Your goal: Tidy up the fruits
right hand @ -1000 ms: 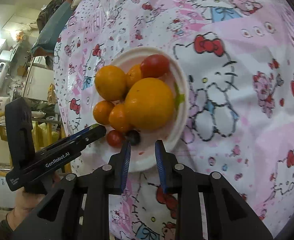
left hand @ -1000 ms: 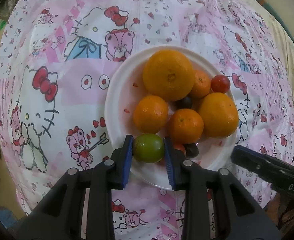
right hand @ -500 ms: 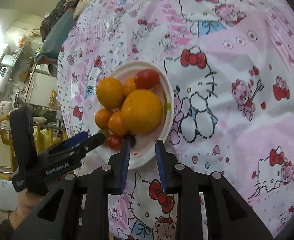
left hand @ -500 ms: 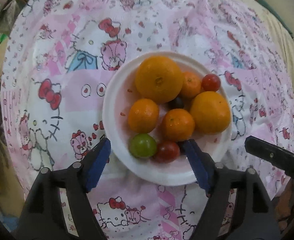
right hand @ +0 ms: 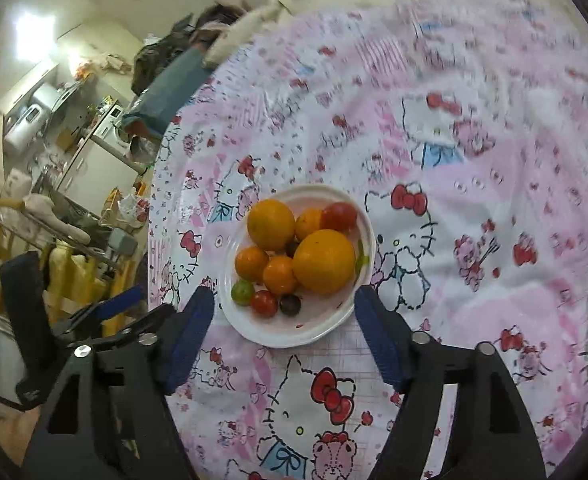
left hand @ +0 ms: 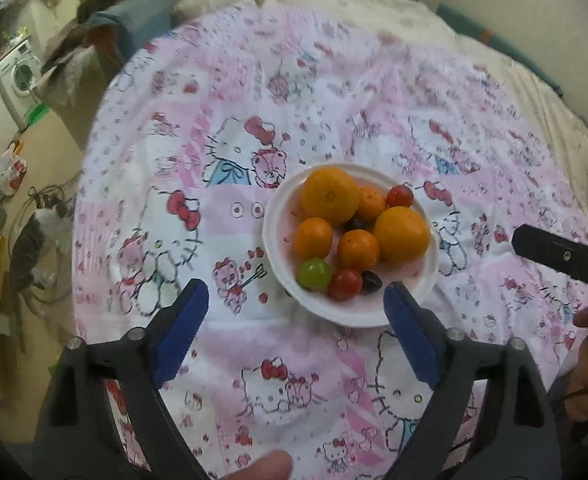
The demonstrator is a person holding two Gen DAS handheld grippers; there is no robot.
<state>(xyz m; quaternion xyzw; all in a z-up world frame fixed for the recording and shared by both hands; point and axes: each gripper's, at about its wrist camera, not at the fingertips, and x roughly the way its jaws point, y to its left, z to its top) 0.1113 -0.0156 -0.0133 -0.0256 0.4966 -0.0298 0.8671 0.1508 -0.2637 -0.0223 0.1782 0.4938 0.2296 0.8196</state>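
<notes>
A white plate (left hand: 425, 276) sits on a pink cartoon-print tablecloth (left hand: 222, 184). It holds several oranges, such as the largest (left hand: 329, 195), a green fruit (left hand: 313, 274), red tomatoes (left hand: 344, 284) and dark grapes (left hand: 371, 281). My left gripper (left hand: 295, 316) is open and empty, raised above and just in front of the plate. My right gripper (right hand: 284, 320) is open and empty, its jaws either side of the plate's near rim (right hand: 290, 340). The green fruit (right hand: 242, 292) lies at the plate's left edge there.
The round table drops off at its left edge to a cluttered floor (left hand: 18, 216). A washing machine (left hand: 18, 72) and piled clothes (left hand: 134, 20) stand beyond the far edge. The other gripper (left hand: 561, 256) shows at the right of the left wrist view.
My left gripper let go of the green fruit on the plate, opened wide and pulled back up. My right gripper also opened and drew back from the plate.
</notes>
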